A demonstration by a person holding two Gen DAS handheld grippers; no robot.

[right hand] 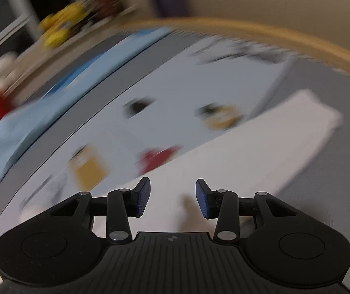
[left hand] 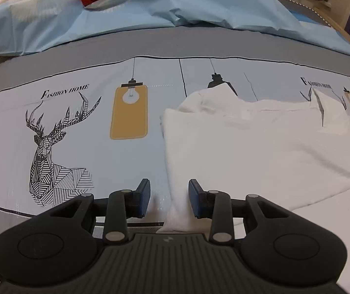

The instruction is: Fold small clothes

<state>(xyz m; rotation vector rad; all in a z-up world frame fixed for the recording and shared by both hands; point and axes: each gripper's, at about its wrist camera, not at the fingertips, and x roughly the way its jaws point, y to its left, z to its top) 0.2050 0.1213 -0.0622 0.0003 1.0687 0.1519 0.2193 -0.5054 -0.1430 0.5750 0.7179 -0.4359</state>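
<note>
Printed bedsheet [left hand: 77, 147]: white shirt [left hand: 260, 147] lies crosswise; my left gripper [left hand: 168, 199] straddles its near corner, my right gripper [right hand: 173, 198] above it, both part-open, empty.

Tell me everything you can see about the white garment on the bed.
The white garment is plain soft cloth, lying flat and partly folded on the printed bedsheet, with rumpled layers along its far edge. Its near corner lies below the left gripper, whose pads stand apart without pinching it. The blurred right wrist view shows it as a long white panel.

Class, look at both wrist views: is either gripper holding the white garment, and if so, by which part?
Neither. The left gripper and right gripper both stand open over the white garment, with no cloth pinched between the pads.
</note>
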